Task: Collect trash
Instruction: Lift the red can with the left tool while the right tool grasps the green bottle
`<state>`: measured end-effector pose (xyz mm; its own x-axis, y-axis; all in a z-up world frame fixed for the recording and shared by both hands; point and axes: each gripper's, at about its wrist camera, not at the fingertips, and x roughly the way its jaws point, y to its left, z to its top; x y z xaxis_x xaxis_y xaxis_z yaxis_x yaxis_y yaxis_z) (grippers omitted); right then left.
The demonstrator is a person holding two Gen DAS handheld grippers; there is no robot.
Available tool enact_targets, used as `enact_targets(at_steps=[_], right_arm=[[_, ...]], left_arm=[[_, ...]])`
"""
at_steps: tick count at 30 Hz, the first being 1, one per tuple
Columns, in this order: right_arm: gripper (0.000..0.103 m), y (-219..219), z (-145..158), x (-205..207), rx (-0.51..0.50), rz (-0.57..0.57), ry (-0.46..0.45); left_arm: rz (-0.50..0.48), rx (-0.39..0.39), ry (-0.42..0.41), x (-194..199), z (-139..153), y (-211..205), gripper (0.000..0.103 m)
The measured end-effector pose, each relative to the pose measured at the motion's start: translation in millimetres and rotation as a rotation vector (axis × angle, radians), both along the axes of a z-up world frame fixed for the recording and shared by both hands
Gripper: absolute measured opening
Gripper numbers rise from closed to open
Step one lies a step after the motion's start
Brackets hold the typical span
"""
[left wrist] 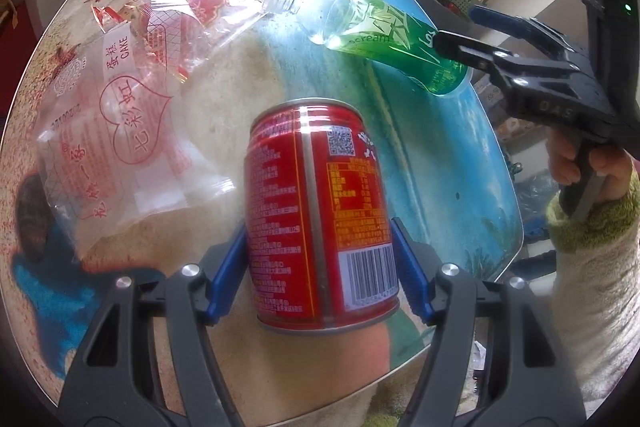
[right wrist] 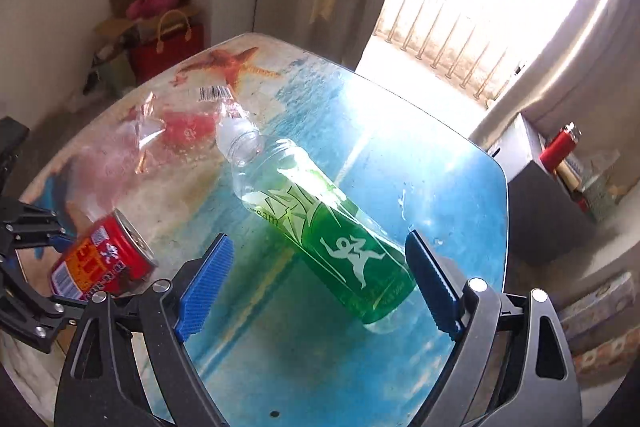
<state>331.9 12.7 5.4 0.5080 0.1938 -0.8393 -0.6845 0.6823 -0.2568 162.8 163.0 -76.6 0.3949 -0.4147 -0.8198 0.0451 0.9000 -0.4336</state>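
**benchbot_77:** Red printed metal drink can (left wrist: 320,219) was sitting upright between the blue pads of the left tool (left wrist: 320,267), clamped on both sides as far as I could tell from the left wrist view. The right tool (right wrist: 320,283) had its jaws spread wide, nothing pinched, with the green-labelled clear plastic bottle (right wrist: 316,219) lying on its side on the glossy beach-print bench (right wrist: 440,167) between the two pads, closer to the right-hand one.

**trashpanda_x:** So what would've made the bottle grab go well?

**benchbot_77:** I'd have squared the pads across the green belly, not the tapered clear neck, and come down low so it couldn't roll off on that slick top. Close slowly, since an empty bottle probably dents and squirts out. Keep the can hand steady too.

**trashpanda_x:** And the rest?

**benchbot_77:** Clear crinkly snack wrappers with red print (left wrist: 120,107) lay further back on the bench, well apart from both tools, not yet collected.
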Motion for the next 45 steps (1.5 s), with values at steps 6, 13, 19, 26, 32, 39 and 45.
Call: enact_targets(at_steps=[6, 13, 19, 26, 32, 39, 45], right_arm=[[0.085, 11.9, -35.4, 36.3, -0.071, 0.014, 0.156], [0.076, -12.1, -28.5, 34.7, 0.017, -0.113, 0.271], [0.058, -53.2, -31.8, 14.7, 0.126, -0.311, 0.397], [0.057, -92.9, -34.6, -38.4, 0.237, -0.444, 0.481], [0.057, -111.8, -34.2, -86.6, 0.297, -0.512, 0.516], [0.074, -113.0, -23.0, -91.6, 0.307, -0.529, 0.428], [0.075, -97.2, -28.9, -64.7, 0.364, -0.485, 0.457]], left_arm=[[-0.001, -0.004, 0.003, 0.0, 0.1, -0.3, 0.064], [-0.016, -0.022, 0.008, -2.8, -1.9, 0.9, 0.063], [-0.017, -0.04, 0.002, -6.9, -4.1, 1.3, 0.063], [-0.033, -0.051, 0.003, -9.6, -4.8, 2.8, 0.063], [-0.041, -0.05, 0.015, -7.0, -3.0, 8.4, 0.063], [-0.067, 0.01, 0.012, 5.6, 2.1, 0.3, 0.067], [-0.055, 0.029, 0.018, 26.2, 3.5, -4.3, 0.069]])
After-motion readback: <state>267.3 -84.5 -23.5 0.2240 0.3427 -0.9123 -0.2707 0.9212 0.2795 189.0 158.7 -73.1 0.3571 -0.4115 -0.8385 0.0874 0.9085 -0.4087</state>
